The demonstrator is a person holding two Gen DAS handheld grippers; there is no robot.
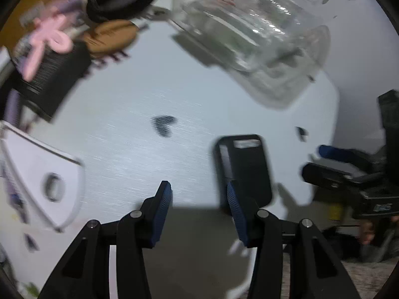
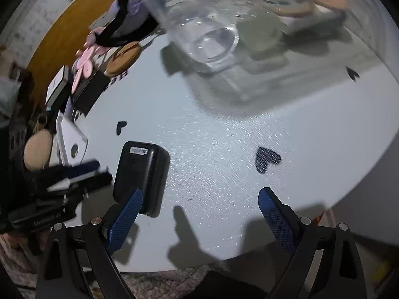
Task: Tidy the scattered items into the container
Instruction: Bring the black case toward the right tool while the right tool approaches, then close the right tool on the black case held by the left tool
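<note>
Hovering low over the white table point(image 2: 224, 129), the right gripper point(image 2: 199, 214) has its jaws wide apart, empty. The left gripper point(image 1: 199, 199) is likewise spread, holding nothing. A black case point(image 2: 141, 174) lies just beyond both, lower centre-left in the right view. The clear container point(image 2: 212, 42) sits blurred at the top, clutter at upper left.

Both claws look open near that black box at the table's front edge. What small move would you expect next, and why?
Probably the right claw slides sideways toward the left claw to straddle the black box, then closes. It is open and empty, its blue finger already overlaps the box's near end, and the clear container waits farther back on the table.
</note>
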